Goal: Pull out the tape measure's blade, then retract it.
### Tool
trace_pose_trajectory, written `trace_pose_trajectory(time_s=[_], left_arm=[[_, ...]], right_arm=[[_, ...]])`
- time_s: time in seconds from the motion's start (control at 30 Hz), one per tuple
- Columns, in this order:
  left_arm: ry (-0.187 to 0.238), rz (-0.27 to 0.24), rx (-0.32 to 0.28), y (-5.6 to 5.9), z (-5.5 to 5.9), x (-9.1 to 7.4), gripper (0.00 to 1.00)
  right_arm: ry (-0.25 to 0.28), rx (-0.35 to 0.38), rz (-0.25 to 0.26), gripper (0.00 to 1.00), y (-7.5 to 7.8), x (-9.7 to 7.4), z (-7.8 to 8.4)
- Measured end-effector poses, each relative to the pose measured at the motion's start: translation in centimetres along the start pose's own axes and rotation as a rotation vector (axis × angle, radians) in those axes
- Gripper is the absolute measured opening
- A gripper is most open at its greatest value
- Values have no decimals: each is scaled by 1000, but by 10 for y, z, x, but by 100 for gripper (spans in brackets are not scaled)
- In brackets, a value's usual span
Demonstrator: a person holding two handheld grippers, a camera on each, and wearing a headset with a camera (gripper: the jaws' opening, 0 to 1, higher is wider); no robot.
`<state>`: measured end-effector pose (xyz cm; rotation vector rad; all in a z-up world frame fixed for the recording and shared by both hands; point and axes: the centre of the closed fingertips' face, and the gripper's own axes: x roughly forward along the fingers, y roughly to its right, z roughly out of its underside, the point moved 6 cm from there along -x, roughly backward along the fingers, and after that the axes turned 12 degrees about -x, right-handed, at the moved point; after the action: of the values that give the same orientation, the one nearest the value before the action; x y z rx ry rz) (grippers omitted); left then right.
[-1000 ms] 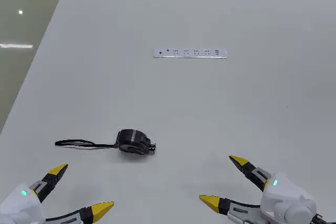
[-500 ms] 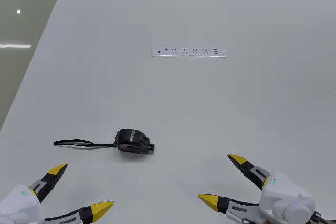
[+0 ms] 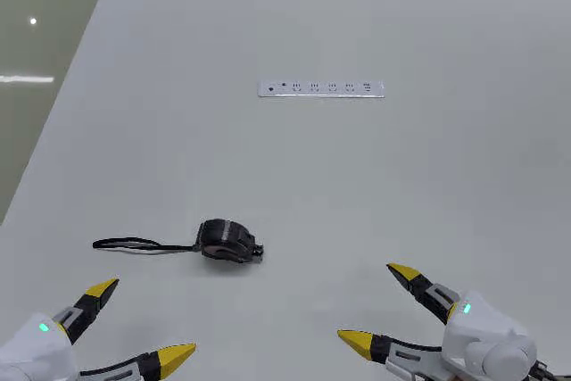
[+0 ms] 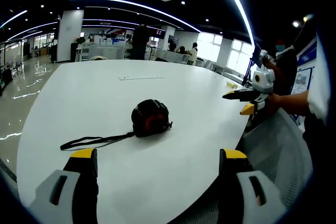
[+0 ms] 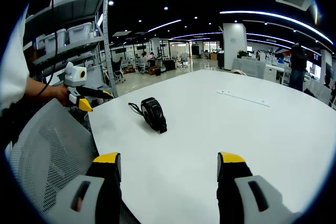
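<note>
A black tape measure (image 3: pixel 228 241) with a thin black wrist strap (image 3: pixel 134 244) trailing to its left lies on the white table (image 3: pixel 294 167). Its blade is wound in, with only the hook at its right end. My left gripper (image 3: pixel 138 323) hovers open near the table's front edge, below and left of the tape measure (image 4: pixel 150 117). My right gripper (image 3: pixel 379 302) is open at the lower right, well apart from the tape measure (image 5: pixel 153 113). Nothing sits between either pair of yellow-tipped fingers.
A white power strip (image 3: pixel 321 89) lies flat farther back on the table. A mesh chair back (image 5: pixel 47 150) stands at the table's front edge. Glossy floor (image 3: pixel 36 69) runs along the table's left side. Shelving with boxes (image 5: pixel 73 35) and people stand in the background.
</note>
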<state>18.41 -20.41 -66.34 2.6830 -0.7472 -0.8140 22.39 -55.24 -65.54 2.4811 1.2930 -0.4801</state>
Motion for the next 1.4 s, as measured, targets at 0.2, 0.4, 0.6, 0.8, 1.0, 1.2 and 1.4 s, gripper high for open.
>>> trace_pose_trajectory(time_s=[0.2, 0.4, 0.6, 0.8, 1.0, 1.2, 1.4], left_arm=[[-16, 12, 17, 1, -1, 2, 94], [-32, 37, 46, 1, -4, 5, 94], [-45, 61, 55, 1, -6, 8, 94], [-63, 83, 73, 5, -10, 13, 94], [-83, 105, 99, 3, -12, 18, 94], [-97, 127, 133, 0, -15, 23, 93], [-120, 157, 171, -3, -18, 31, 92]], right_arm=[[12, -4, -18, 72, 0, 2, -1], [19, -19, -40, 70, 1, 5, -1], [6, -37, -65, 68, 3, 13, -1], [1, -63, -93, 65, 4, 21, -2], [19, -71, -114, 63, 5, 29, -6], [50, -83, -146, 61, 5, 37, -12], [65, -91, -169, 61, 8, 45, -15]])
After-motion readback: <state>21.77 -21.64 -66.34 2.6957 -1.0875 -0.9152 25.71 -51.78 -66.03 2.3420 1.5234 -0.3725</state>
